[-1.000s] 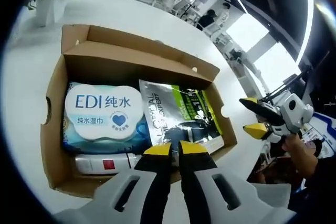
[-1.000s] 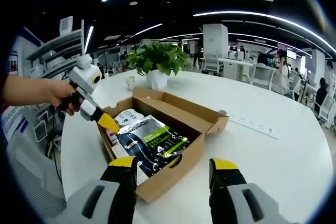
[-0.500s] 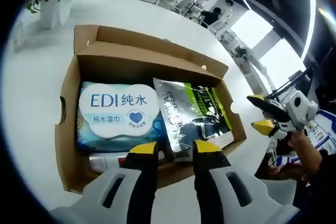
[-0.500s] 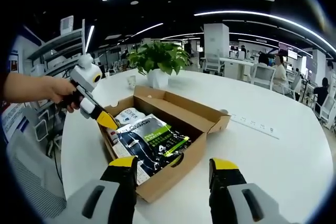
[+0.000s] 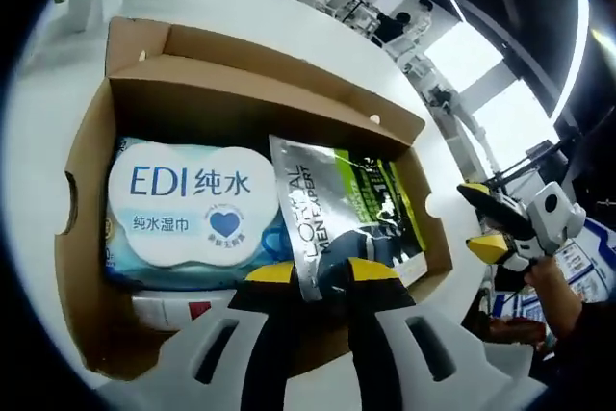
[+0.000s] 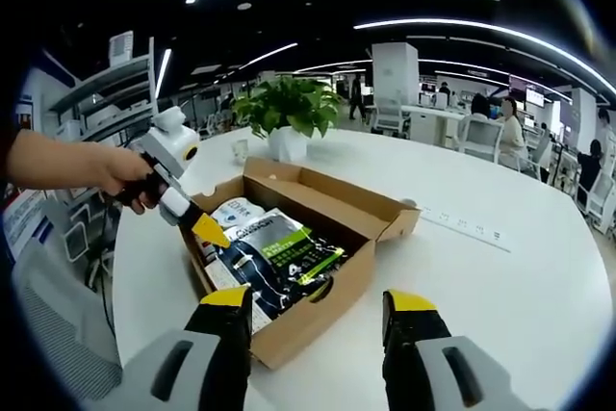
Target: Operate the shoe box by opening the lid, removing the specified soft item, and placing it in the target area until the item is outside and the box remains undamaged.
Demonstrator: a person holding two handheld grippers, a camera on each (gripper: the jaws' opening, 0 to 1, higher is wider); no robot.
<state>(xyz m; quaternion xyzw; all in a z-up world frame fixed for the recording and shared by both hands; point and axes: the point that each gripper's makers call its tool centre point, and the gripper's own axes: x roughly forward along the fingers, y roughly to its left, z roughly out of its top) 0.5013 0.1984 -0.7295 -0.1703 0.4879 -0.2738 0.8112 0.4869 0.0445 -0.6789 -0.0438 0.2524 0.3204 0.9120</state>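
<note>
I am looking down through the left gripper view into an open cardboard shoe box (image 5: pixel 87 141) sitting on a round white table (image 5: pixel 38 74), its lid folded back on the far side. Inside the box, a soft pack of wet wipes (image 5: pixel 188 209) with a blue and white label is lying flat on one side, and a silver and green pouch (image 5: pixel 342 214) is lying just beside it, overlapping its edge. A white tube with a red mark (image 5: pixel 183 310) is lying along the near wall of the box.

My left gripper (image 5: pixel 325 274) is hovering over the near edge of the box, its yellow-tipped jaws slightly parted and holding nothing, right above the lower edge of the pouch.

In the right gripper view, my right gripper (image 6: pixel 310 307) is waiting in front of the box (image 6: pixel 327 310) with its jaws spread wide and holding nothing. I am also seeing the left gripper (image 6: pixel 210 230) from here, held by a hand (image 6: pixel 120 175), with its yellow tip reaching down into the box just at the corner of the pouch (image 6: pixel 274 257). A potted green plant (image 6: pixel 289 113) is standing on the table (image 6: pixel 500 286) behind the box.
</note>
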